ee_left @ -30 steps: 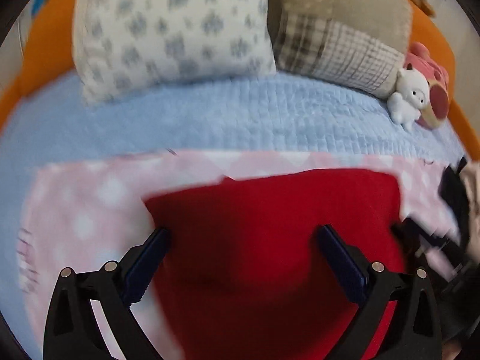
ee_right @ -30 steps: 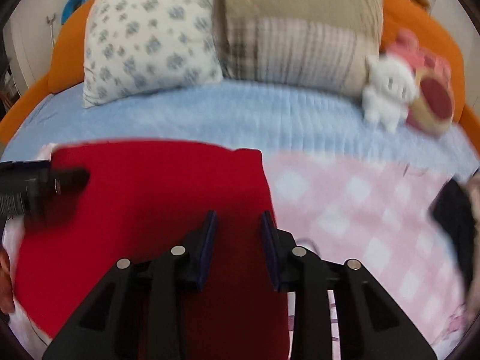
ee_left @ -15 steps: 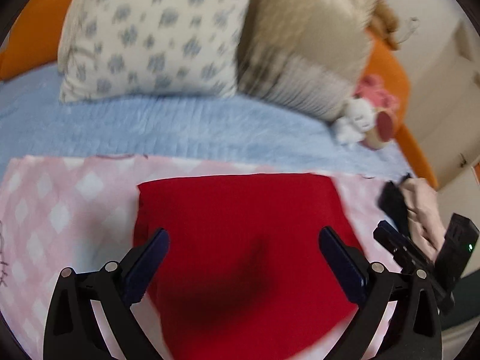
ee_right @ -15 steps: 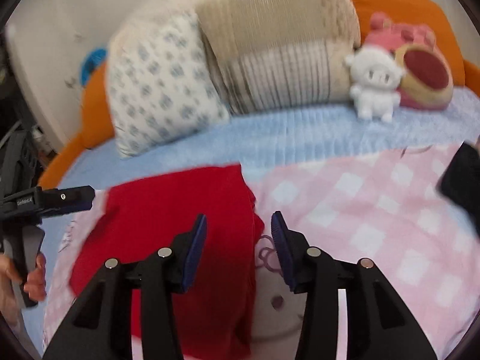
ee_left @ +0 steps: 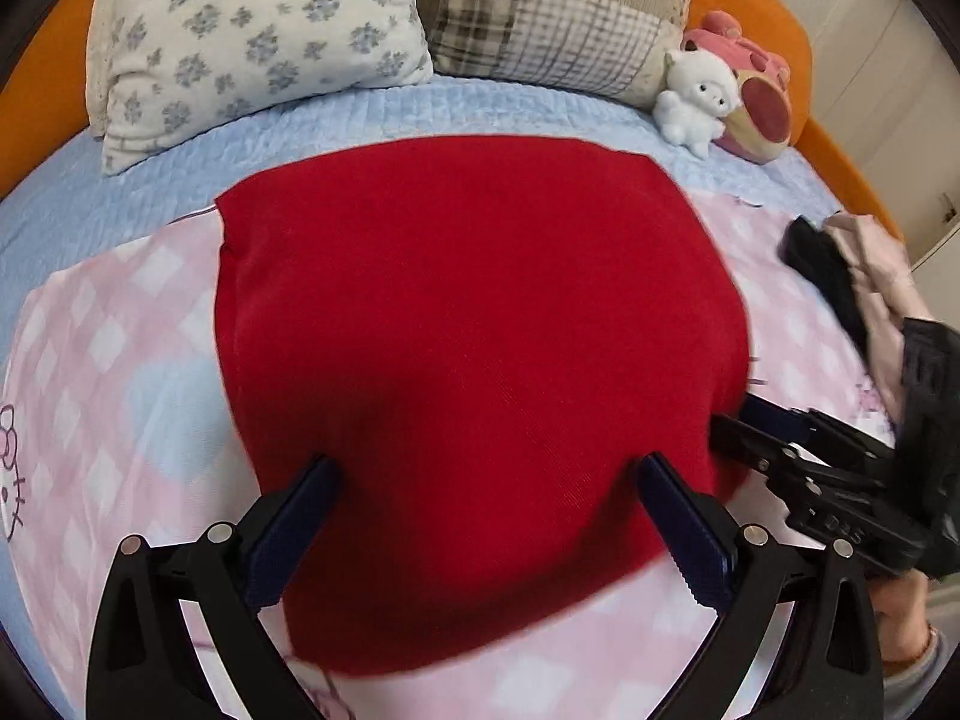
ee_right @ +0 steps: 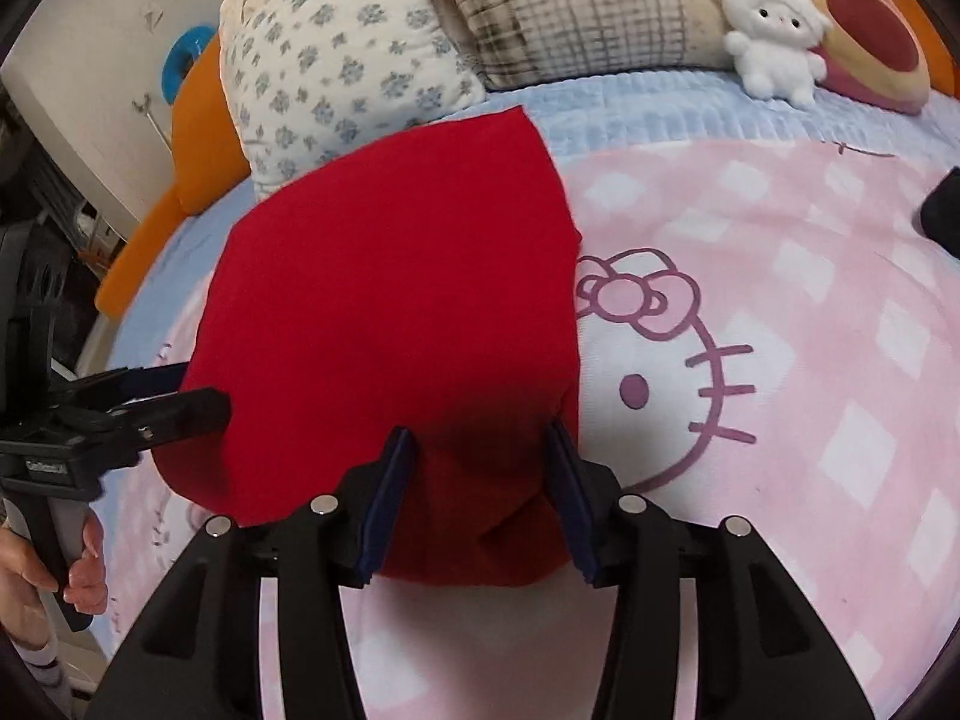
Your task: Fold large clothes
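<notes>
Garment: we see the red garment (ee_left: pixel 474 372) folded into a compact block, lying flat on the pink checked blanket (ee_left: pixel 114 372) toward the bed's left half, its far edge reaching the blue quilt (ee_left: pixel 336 114).
Left view only: we find a heap of dark and pale pink clothes (ee_left: pixel 852 282) at the bed's right edge, and the right tongs (ee_left: pixel 729 426) come in low from that side with tips at the garment's right edge.
Right view only: we see the cat face print (ee_right: pixel 672 372) on the blanket just right of the garment, a blue ring (ee_right: pixel 186 60) on the wall, and a hand (ee_right: pixel 54 570) holding the left tongs (ee_right: pixel 174 396), whose tips overlap the garment's left edge.
Left tongs: released, spread wide over the near part of the garment, pads clear of the cloth.
Right tongs: opening, the garment's near right corner lies between the pads, not pinched.
Containers: we see none in either view.
Change: a second ago the right tongs stood nearly clenched on the red cloth; now they are parted, and the garment looks larger in both views.
Far end: floral pillow (ee_left: pixel 252 36), plaid pillow (ee_left: pixel 552 30) and white plush toy (ee_left: pixel 696 96) line the bed's far edge.
</notes>
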